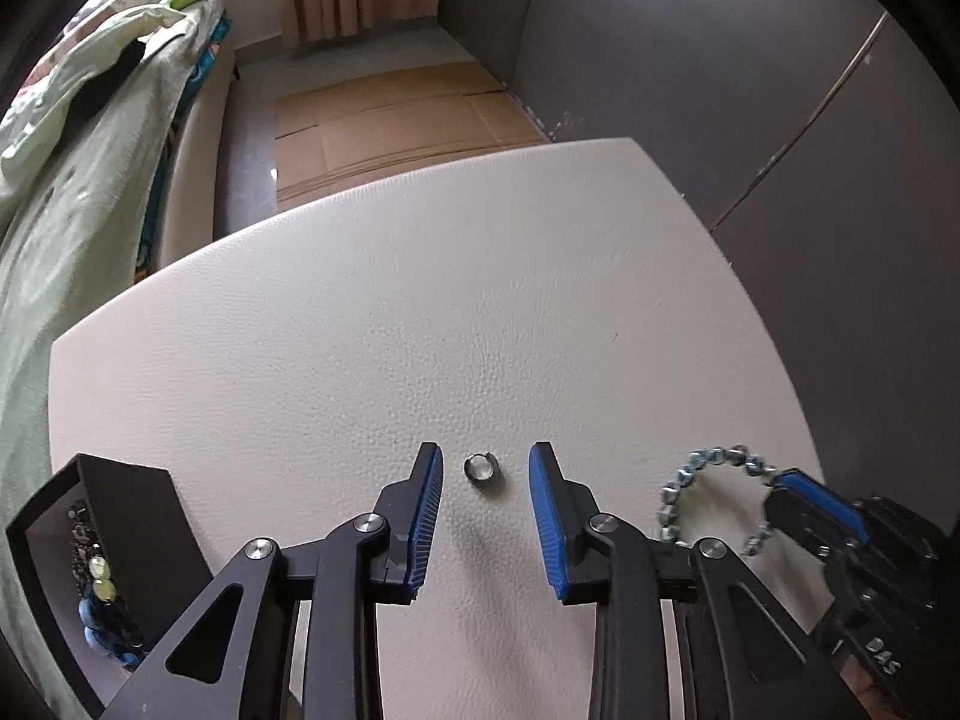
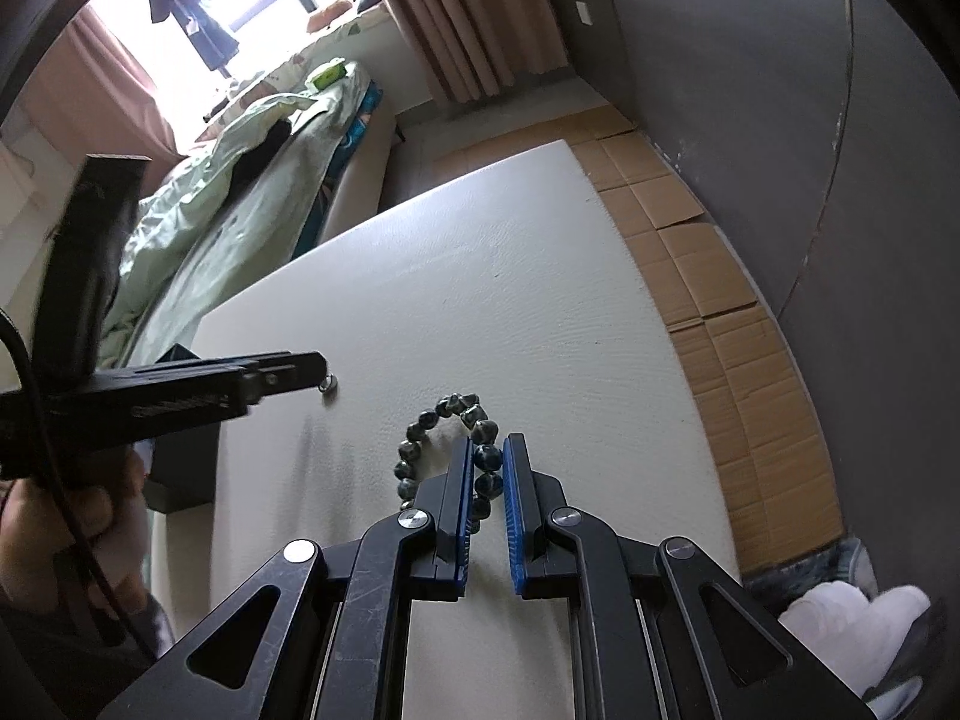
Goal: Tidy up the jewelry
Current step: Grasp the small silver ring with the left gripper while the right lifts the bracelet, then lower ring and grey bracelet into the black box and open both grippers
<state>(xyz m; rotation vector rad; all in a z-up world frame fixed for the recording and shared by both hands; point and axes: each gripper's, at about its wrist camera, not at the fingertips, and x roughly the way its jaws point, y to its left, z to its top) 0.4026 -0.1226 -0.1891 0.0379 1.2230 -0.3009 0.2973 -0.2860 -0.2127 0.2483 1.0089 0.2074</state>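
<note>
A small silver ring lies on the white padded table, between the blue pads of my left gripper, which is open and touches nothing. In the right wrist view the same ring shows just past the left gripper's tip. My right gripper is shut on a bracelet of dark blue-grey beads, whose loop hangs out ahead of the pads. From the left wrist view that bracelet and the right gripper sit close by on the right.
A black jewelry box holding beaded pieces stands at the table's near left corner. A bed with green bedding lies beyond the left edge. Flattened cardboard covers the floor along the table's right side. A hand holds the left gripper.
</note>
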